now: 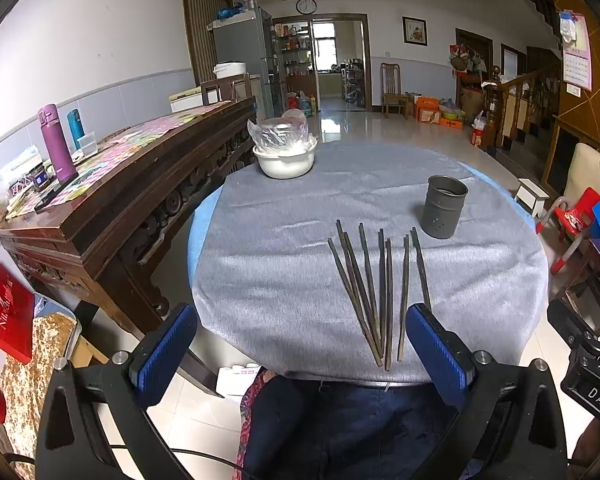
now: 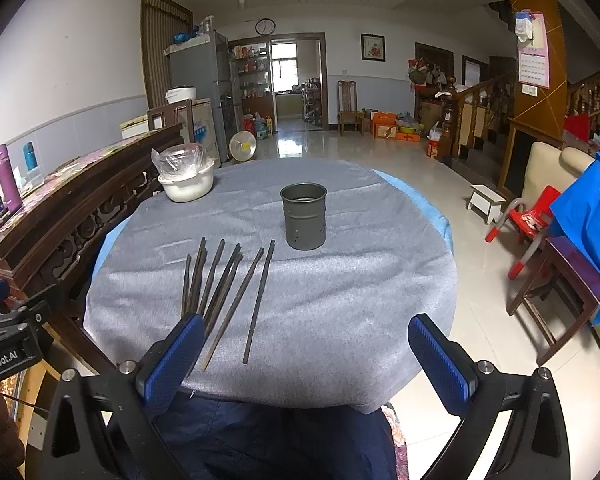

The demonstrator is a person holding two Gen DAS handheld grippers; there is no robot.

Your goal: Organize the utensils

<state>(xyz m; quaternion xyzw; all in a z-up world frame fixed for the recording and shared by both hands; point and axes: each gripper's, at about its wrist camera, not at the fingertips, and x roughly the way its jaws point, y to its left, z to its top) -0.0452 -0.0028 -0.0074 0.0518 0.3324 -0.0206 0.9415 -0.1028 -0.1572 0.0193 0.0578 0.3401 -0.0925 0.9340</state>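
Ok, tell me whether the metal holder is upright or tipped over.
Upright. The metal holder stands on its base on the grey cloth, open rim facing up, with the chopsticks lying flat in front of it.

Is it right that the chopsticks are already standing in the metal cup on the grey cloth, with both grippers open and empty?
Not quite. The chopsticks lie flat on the grey cloth, in front of the metal cup, as the right wrist view shows. The rest holds: left gripper and right gripper are open and empty.

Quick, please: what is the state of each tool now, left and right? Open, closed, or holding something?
Left tool: open, holding nothing, above the near table edge beside the chopsticks.
Right tool: open, holding nothing.
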